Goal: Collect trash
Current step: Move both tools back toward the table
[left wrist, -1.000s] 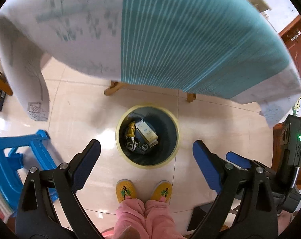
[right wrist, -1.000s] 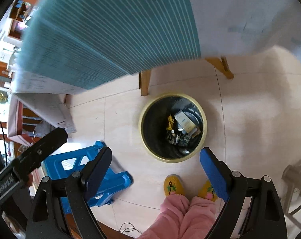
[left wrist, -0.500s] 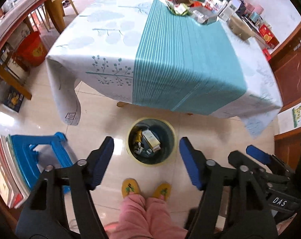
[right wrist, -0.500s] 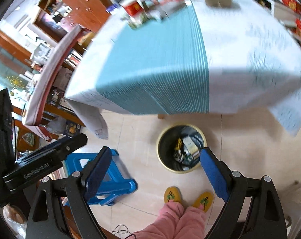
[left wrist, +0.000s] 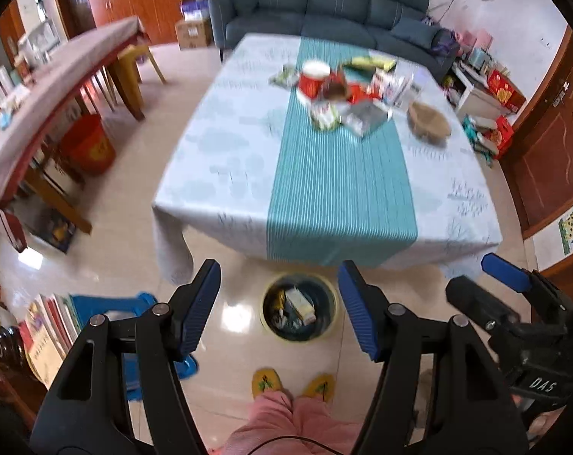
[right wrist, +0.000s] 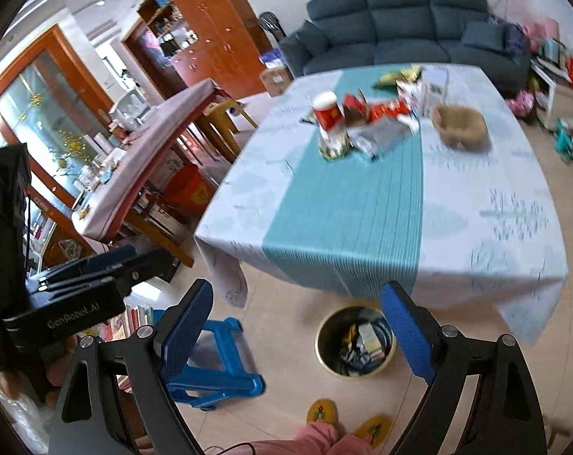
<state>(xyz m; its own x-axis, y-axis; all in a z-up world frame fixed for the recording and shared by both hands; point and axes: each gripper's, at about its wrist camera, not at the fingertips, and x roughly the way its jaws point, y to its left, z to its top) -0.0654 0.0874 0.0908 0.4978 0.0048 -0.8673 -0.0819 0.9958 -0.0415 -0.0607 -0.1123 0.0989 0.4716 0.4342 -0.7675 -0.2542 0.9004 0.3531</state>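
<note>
below my grippers, the bin (left wrist: 299,313) sits by the table (left wrist: 324,189). both left gripper (left wrist: 279,307) and right gripper (right wrist: 292,335) are released, holding nothing.

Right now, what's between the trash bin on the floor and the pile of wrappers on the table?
Only bare tablecloth: its teal stripe runs empty from the table's near edge above the trash bin to the pile of wrappers. Both wrist views show it.

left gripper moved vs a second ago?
Yes. The left gripper rose: the trash bin on the floor now looks smaller and lower between its fingers, and the tabletop shows from above. Its jaws have just been closing, empty.
</note>
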